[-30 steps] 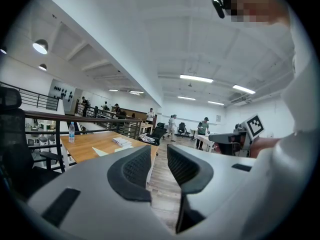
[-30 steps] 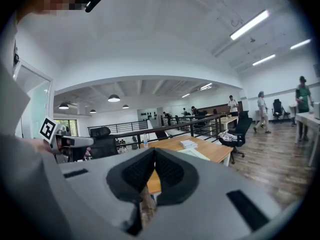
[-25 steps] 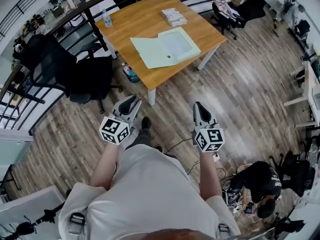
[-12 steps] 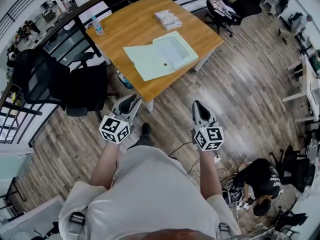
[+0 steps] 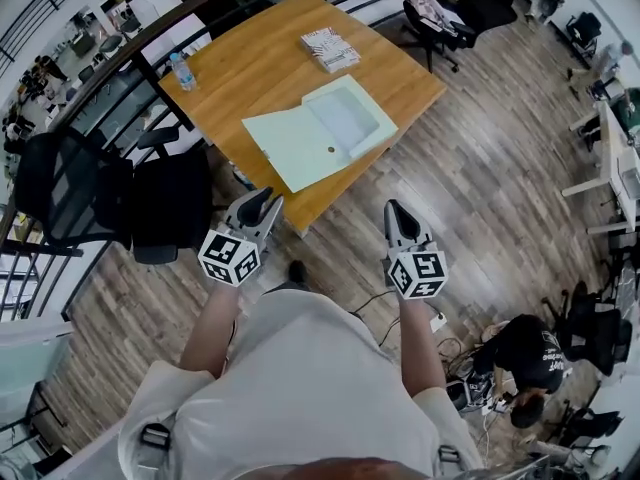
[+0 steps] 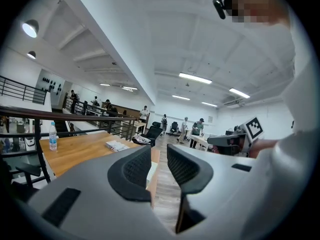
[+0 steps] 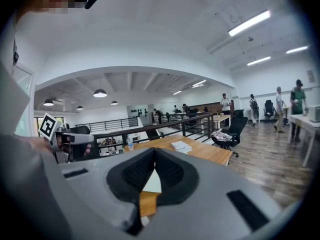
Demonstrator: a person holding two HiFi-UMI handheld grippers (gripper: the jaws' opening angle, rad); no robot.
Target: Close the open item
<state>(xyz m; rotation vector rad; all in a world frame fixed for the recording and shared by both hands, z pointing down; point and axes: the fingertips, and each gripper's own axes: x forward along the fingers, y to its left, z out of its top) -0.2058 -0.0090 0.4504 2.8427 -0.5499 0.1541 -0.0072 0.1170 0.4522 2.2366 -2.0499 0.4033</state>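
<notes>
Compared with a second earlier, the wooden table (image 5: 250, 68) and the pale green folder (image 5: 295, 148) on it are lying closer to both grippers, and the table's near edge is now sitting just ahead of their tips. The folder is lying spread open and flat, ahead of and between the two grippers, not yet touched. Its two leaves are resting side by side, so one apparently needs swinging over the other. A stack of booklets (image 5: 328, 48) and a water bottle (image 5: 180, 70) are standing further off on the table, beyond the folder. A black chair (image 5: 170, 203) is standing just to the left of the left gripper. Both grippers are being carried side by side and roughly level, probably so that either one can meet the folder. The left gripper (image 5: 268, 201) is holding its jaws partly apart with nothing between them. The right gripper (image 5: 393, 209) is keeping its jaw tips together, empty.
</notes>
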